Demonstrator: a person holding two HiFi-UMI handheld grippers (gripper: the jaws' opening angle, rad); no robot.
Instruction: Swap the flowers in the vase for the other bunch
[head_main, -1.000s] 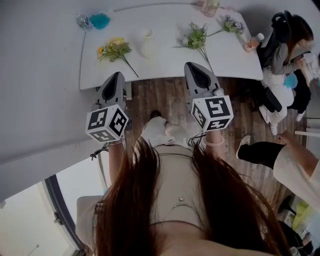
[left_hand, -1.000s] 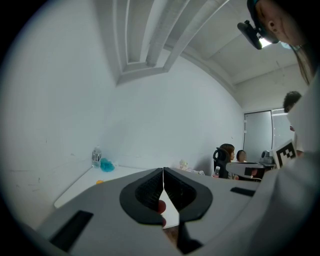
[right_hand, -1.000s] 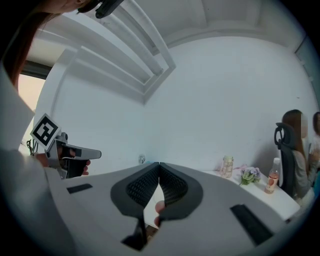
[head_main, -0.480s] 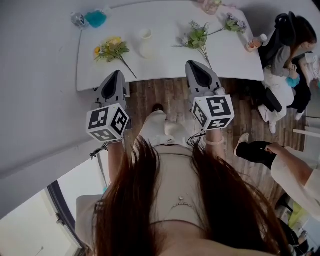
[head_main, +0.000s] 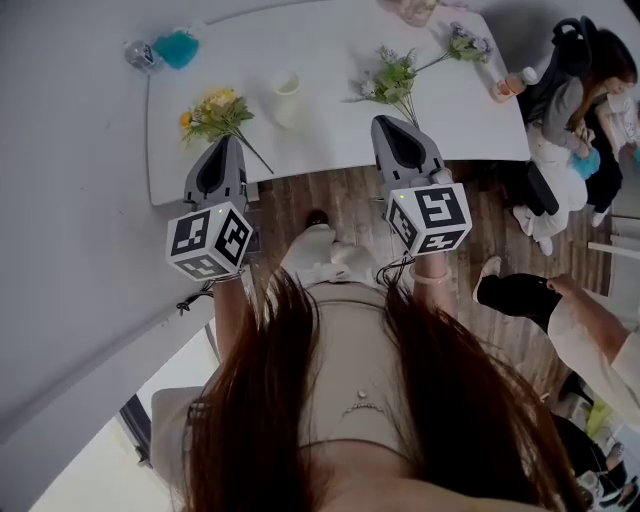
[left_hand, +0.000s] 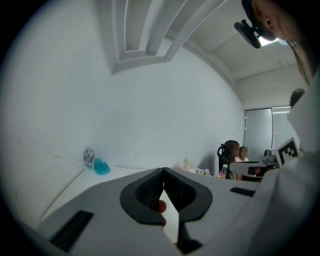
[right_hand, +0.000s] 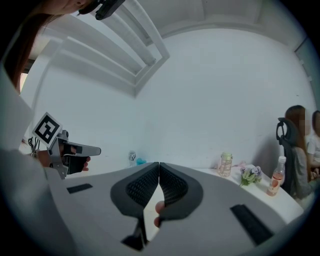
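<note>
Both claws are clenched, empty: left gripper (head_main: 224, 148) and right gripper (head_main: 388, 128) hover at the table (head_main: 330, 135) edge. Vase (head_main: 287, 97) appears empty; yellow bunch (head_main: 214, 112) and green bunch (head_main: 393, 79) lie either side. Insertion remains.
</note>
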